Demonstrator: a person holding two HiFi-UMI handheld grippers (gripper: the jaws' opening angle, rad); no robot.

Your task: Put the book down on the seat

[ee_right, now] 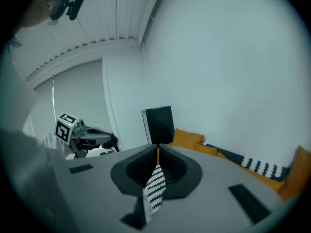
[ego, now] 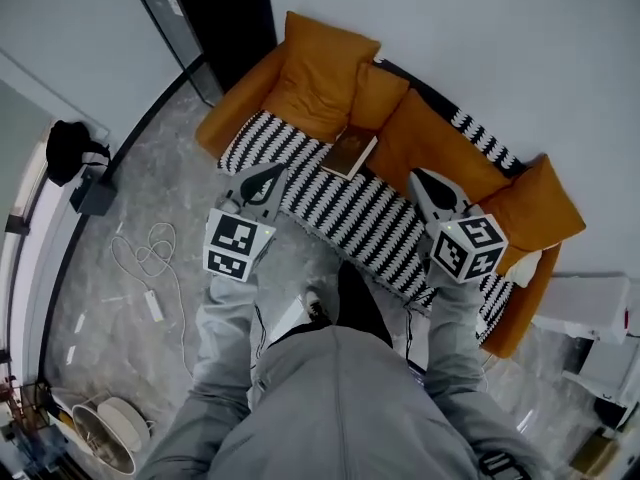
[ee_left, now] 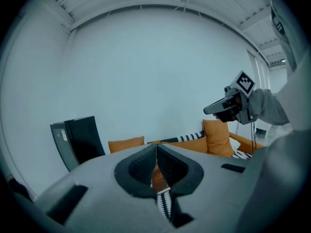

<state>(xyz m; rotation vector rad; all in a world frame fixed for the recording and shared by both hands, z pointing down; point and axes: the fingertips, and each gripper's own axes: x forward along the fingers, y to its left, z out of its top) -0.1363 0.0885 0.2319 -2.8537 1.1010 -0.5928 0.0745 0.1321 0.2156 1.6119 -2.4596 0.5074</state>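
Right gripper aloft, jaws together.

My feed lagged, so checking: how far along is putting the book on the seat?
Looks done: the book lies flat on the striped seat cover, by the orange cushions. Nothing in hand: the left gripper and right gripper hang clear, jaws shut on nothing. Nothing seems left.

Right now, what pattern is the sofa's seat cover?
Black-and-white zigzag stripes on the seat cover, against the orange sofa; clearest in the head view.
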